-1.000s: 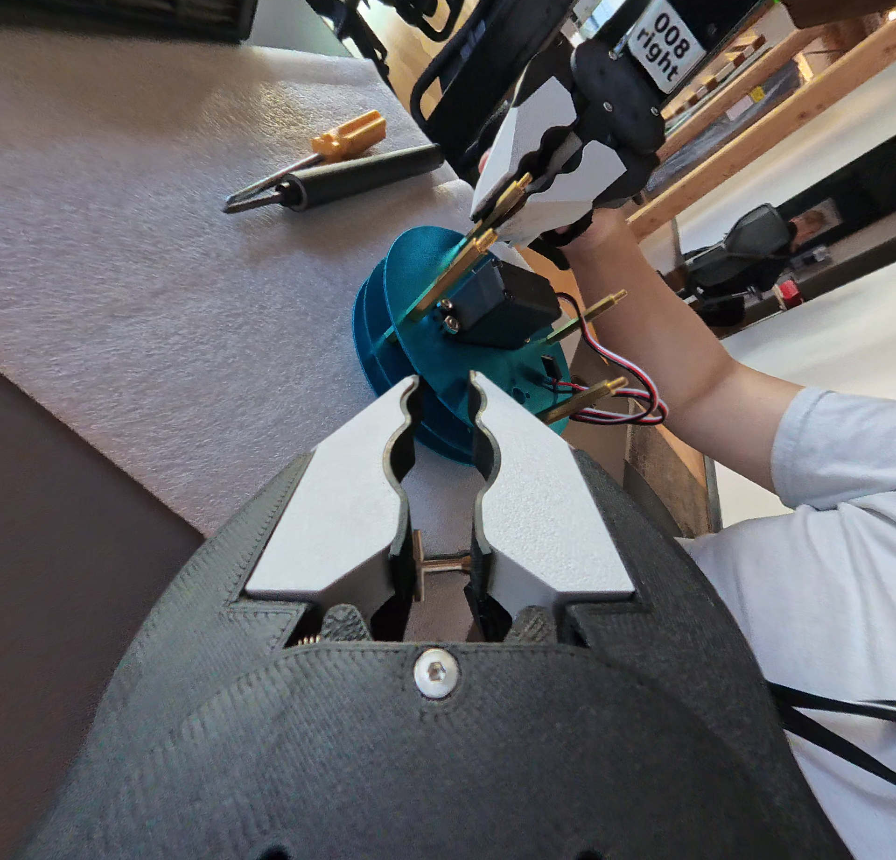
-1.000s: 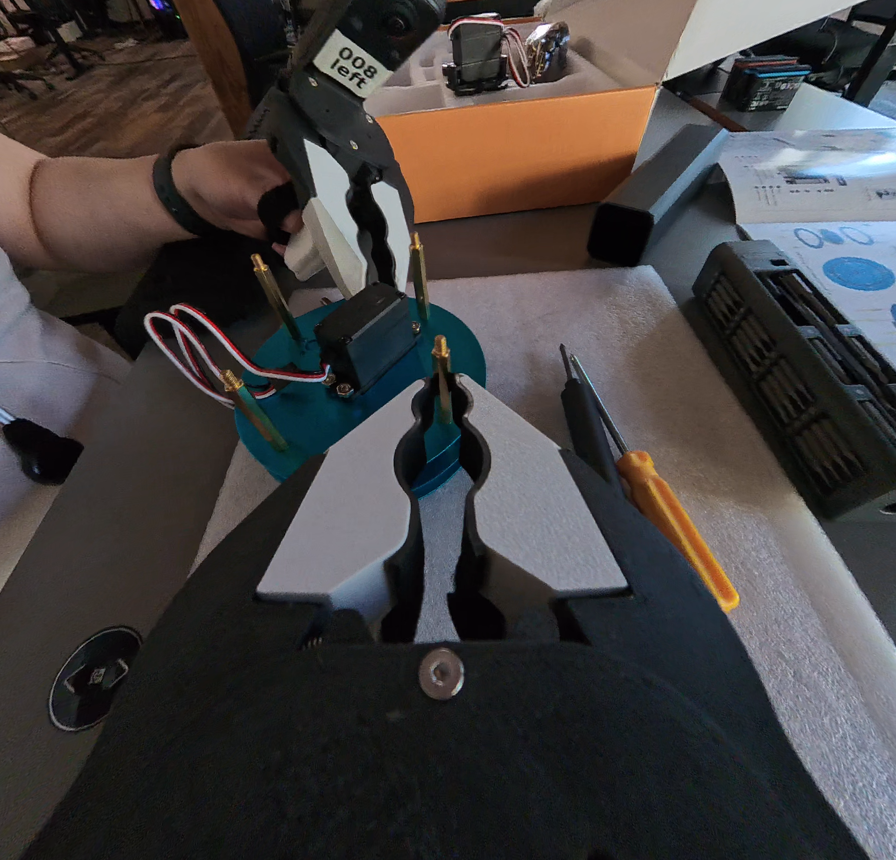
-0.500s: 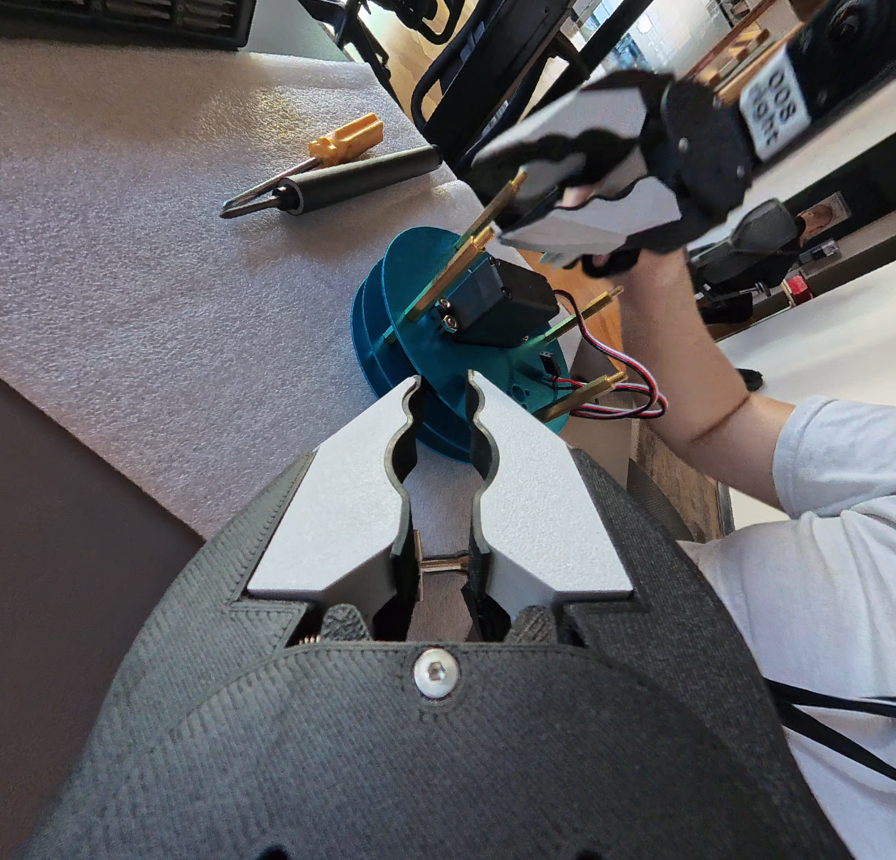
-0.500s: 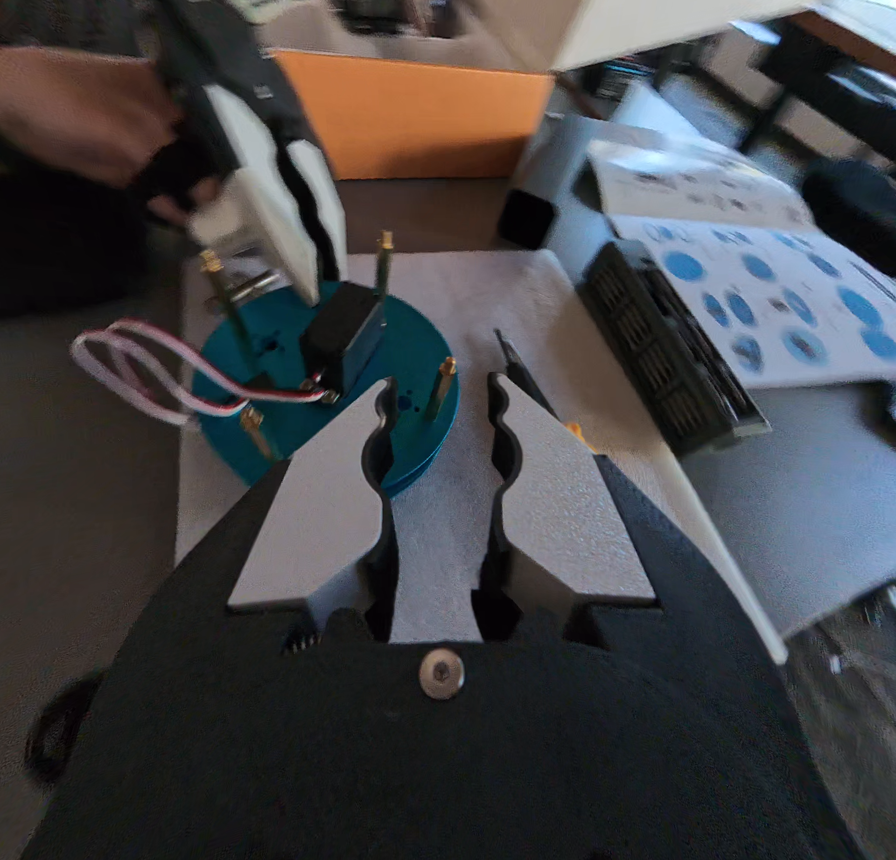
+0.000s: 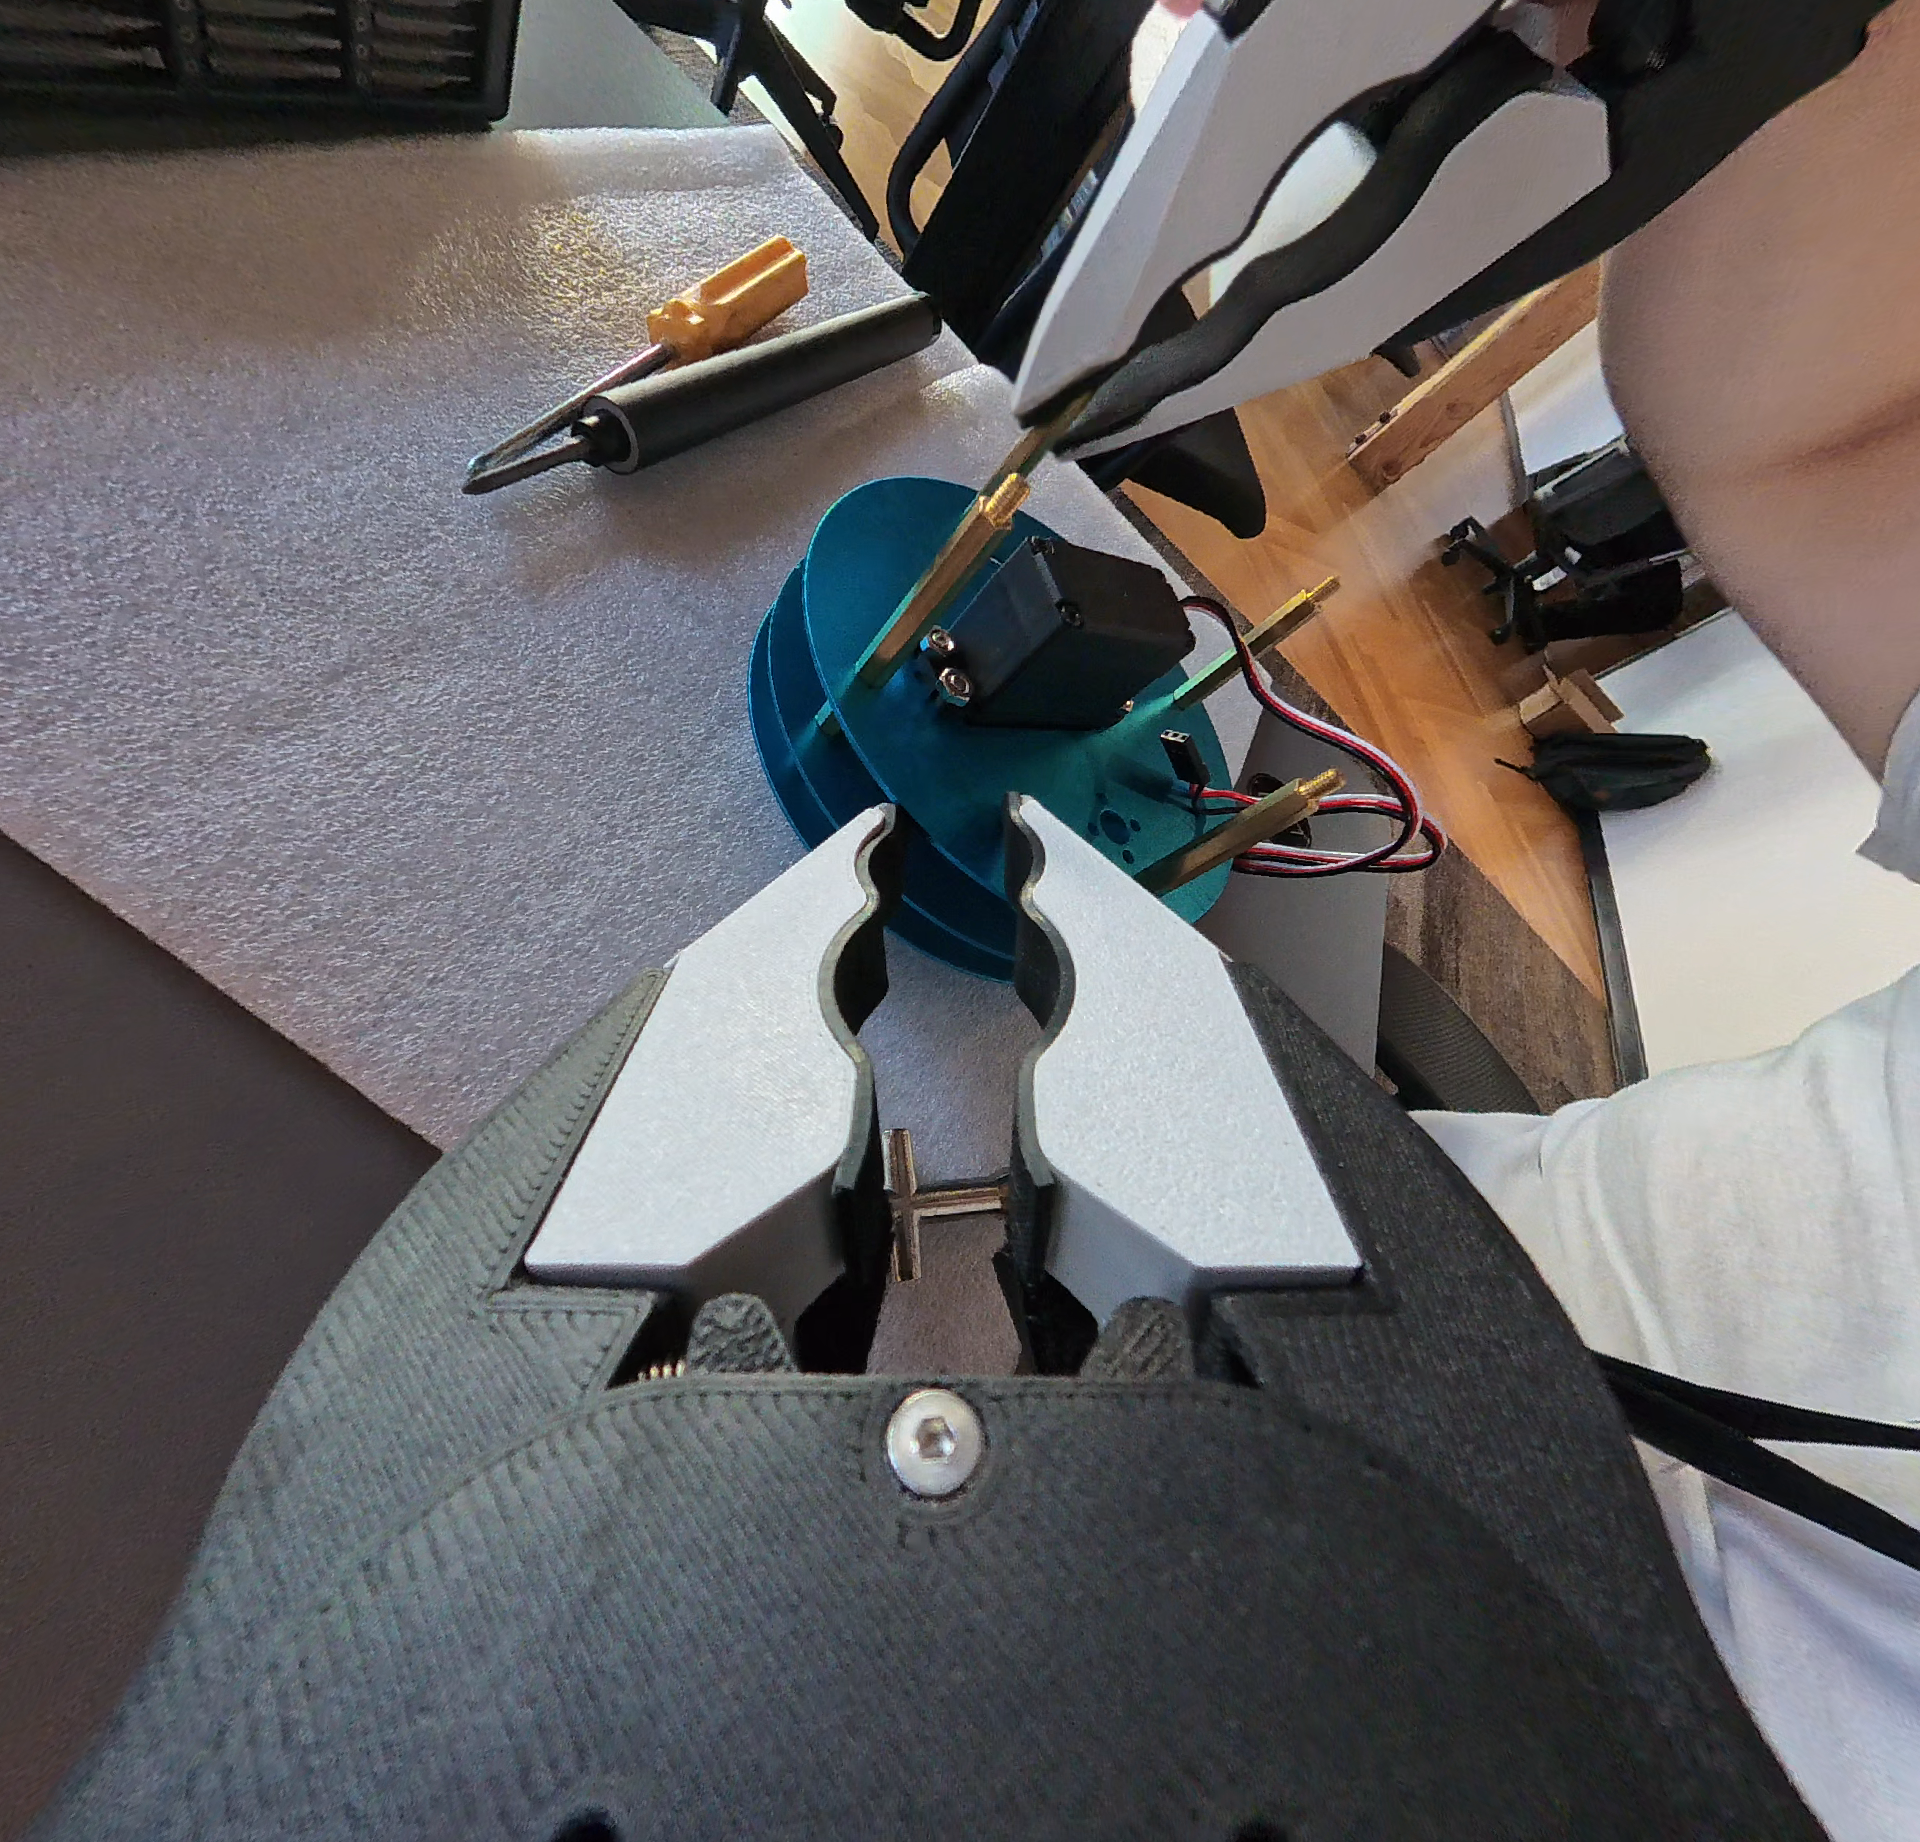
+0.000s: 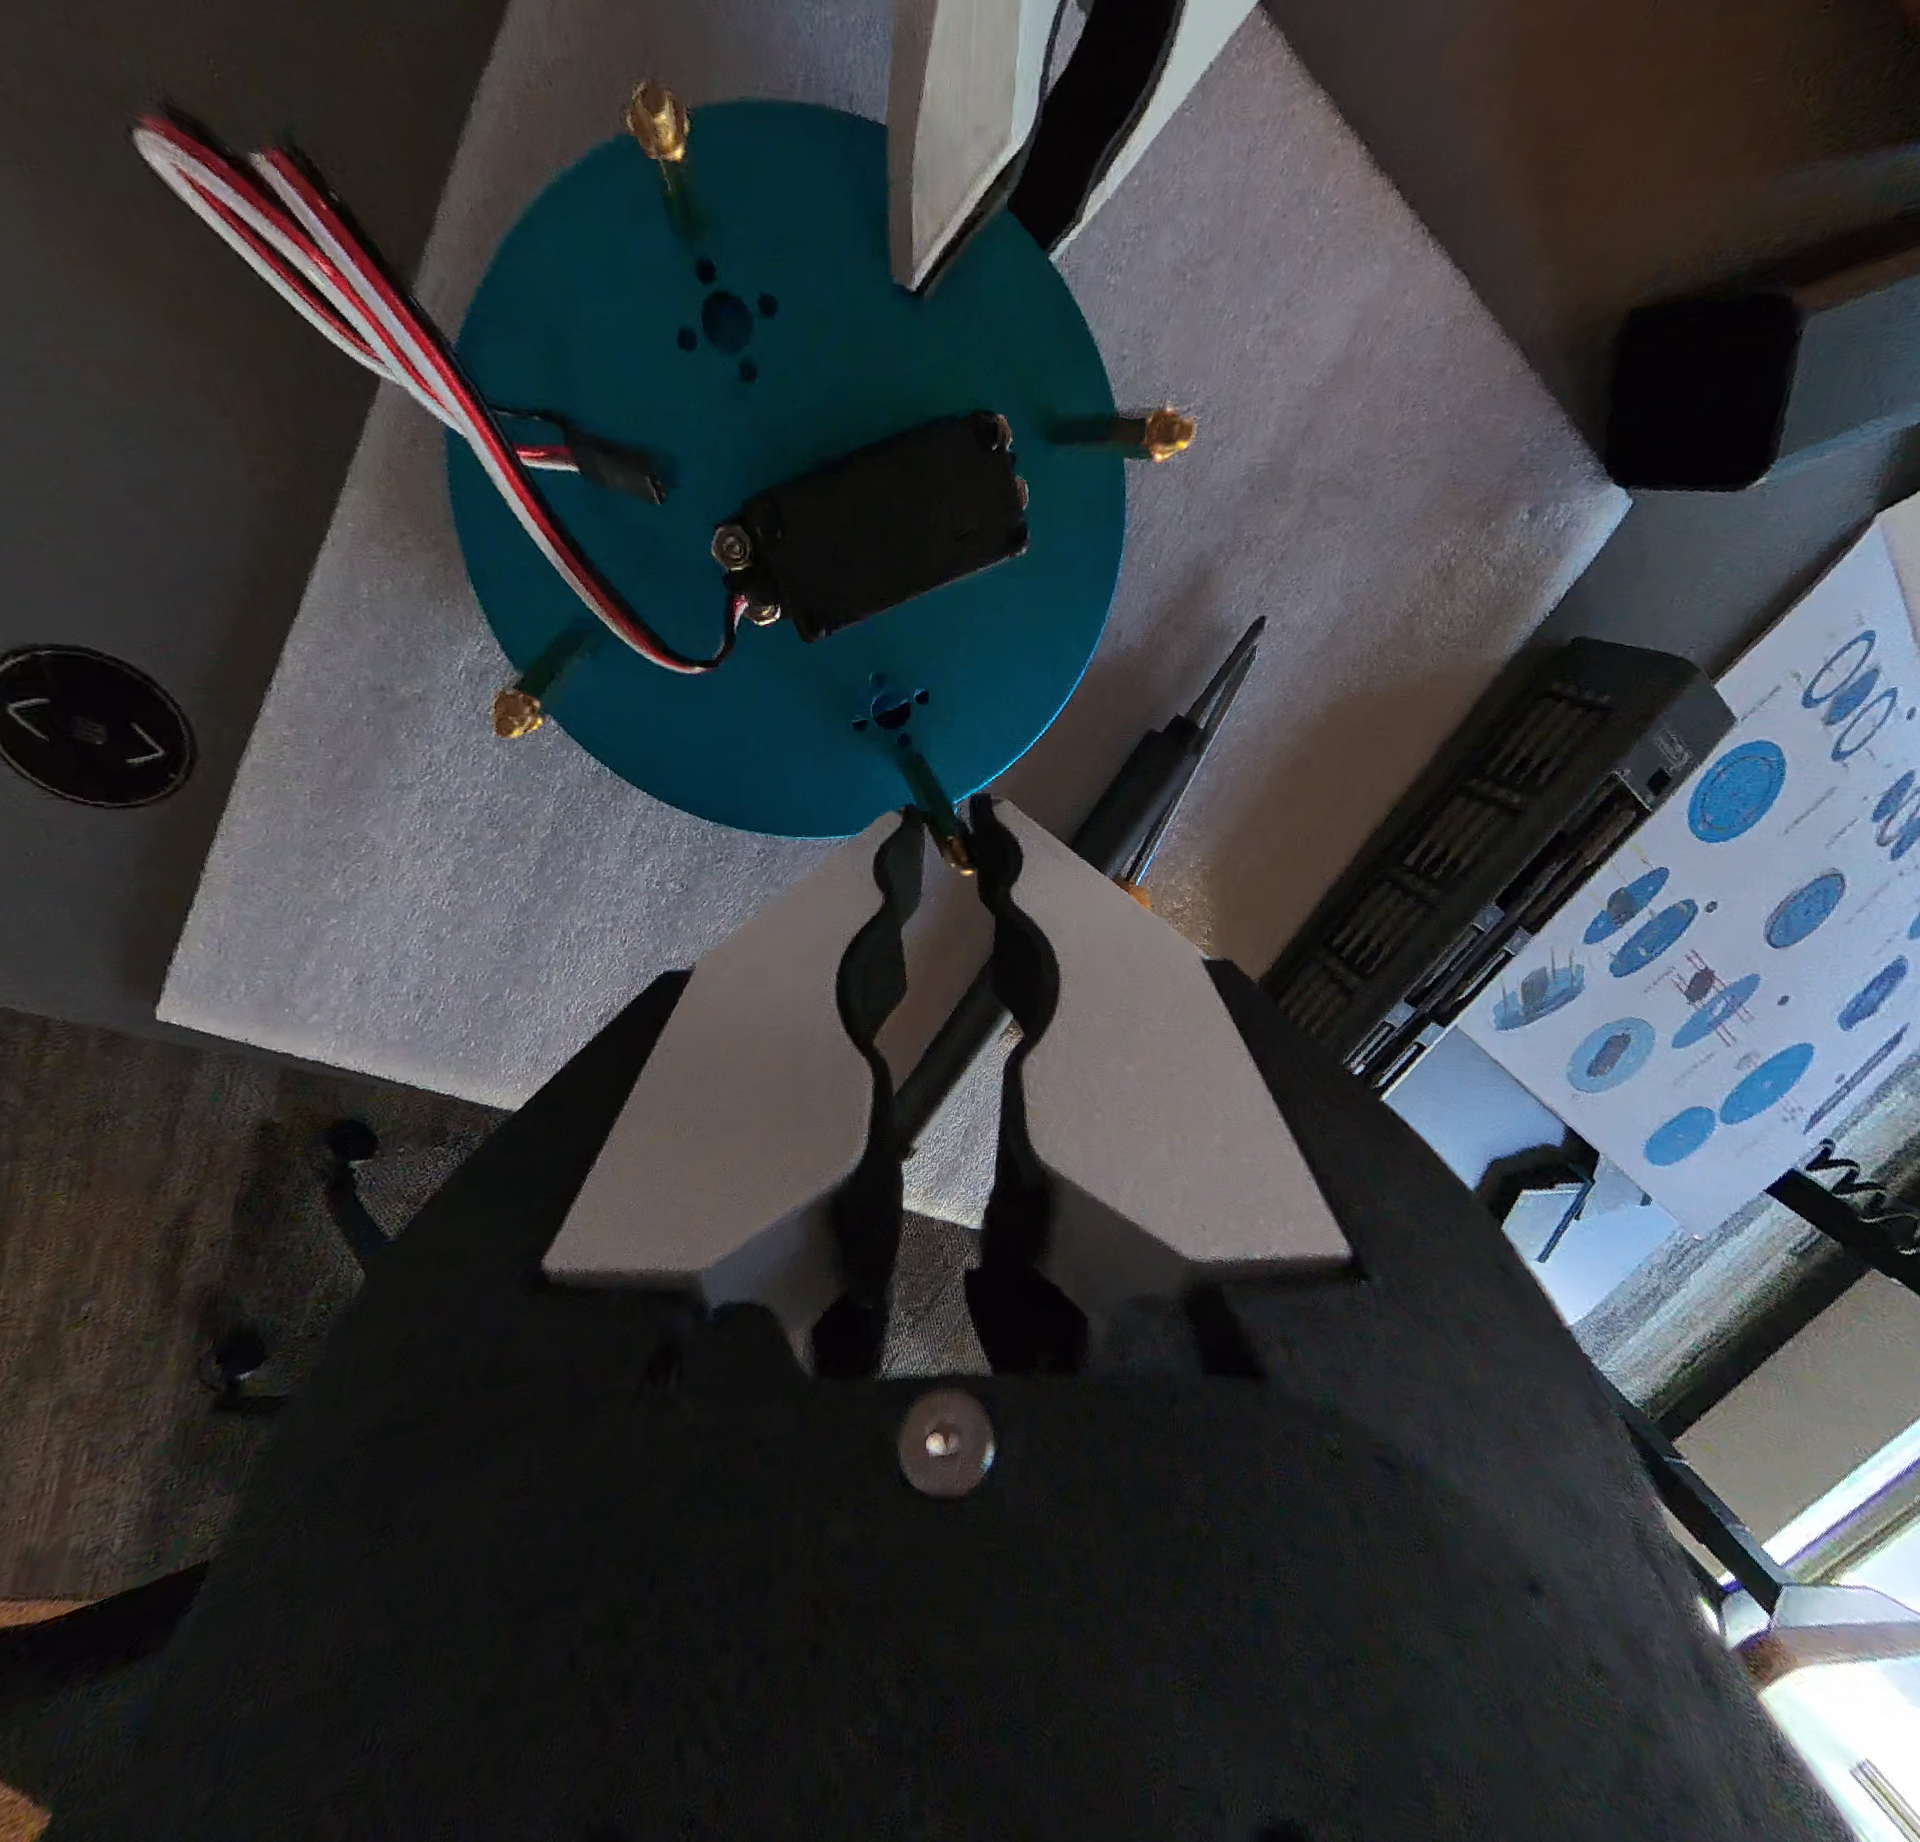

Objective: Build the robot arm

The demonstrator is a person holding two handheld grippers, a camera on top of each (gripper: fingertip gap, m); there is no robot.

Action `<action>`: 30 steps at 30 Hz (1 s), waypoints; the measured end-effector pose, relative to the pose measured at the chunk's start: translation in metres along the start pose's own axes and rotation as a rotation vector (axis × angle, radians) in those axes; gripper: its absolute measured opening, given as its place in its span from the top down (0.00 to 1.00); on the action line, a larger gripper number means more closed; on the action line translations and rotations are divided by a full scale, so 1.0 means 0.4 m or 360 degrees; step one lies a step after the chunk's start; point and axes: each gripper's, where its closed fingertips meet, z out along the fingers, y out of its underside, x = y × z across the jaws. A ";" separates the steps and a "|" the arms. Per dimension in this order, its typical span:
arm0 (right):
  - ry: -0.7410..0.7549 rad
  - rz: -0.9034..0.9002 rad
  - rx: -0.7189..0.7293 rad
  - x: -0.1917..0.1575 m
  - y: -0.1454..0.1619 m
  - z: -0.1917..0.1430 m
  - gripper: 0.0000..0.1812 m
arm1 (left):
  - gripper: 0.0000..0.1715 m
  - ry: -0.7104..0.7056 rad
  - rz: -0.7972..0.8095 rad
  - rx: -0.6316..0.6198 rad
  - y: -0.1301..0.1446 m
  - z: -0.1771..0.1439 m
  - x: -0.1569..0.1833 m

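A blue round disc stack [image 5: 1039, 764] with a black servo [image 5: 1070, 639] and several upright brass standoffs lies on a white foam mat [image 5: 312, 649]. My left gripper [image 5: 948, 826] is shut on the disc's rim; from above it shows at the disc's far edge [image 6: 982, 265]. My right gripper [image 6: 948, 831] points down from above and is shut on the top of one standoff [image 6: 930, 790]; the left wrist view shows it [image 5: 1055, 426] pinching that standoff [image 5: 935, 587]. Red, white and black wires [image 6: 343, 265] run off the disc [image 6: 883, 338].
A black-handled driver [image 5: 758, 379] and an orange-handled one [image 5: 727, 301] lie on the mat beyond the disc. A black bit case [image 6: 1486, 836] and a printed sheet [image 6: 1745, 909] lie to the right. A small T-shaped metal piece [image 5: 914, 1205] shows between my left finger bases. Tip to tip, the grippers are about 9 cm apart. About 7 cm separates my left fingertips from the small T-shaped metal piece [image 5: 914, 1205].
My right gripper let go of the standoff, opened, swung up over the disc and has shut on the standoff's top from above. My left gripper has kept its hold.
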 end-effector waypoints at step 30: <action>-0.0260 0.1496 0.0045 0.003 0.008 0.001 0.96 | 0.90 0.0015 -0.0025 -0.0004 0.001 0.000 0.006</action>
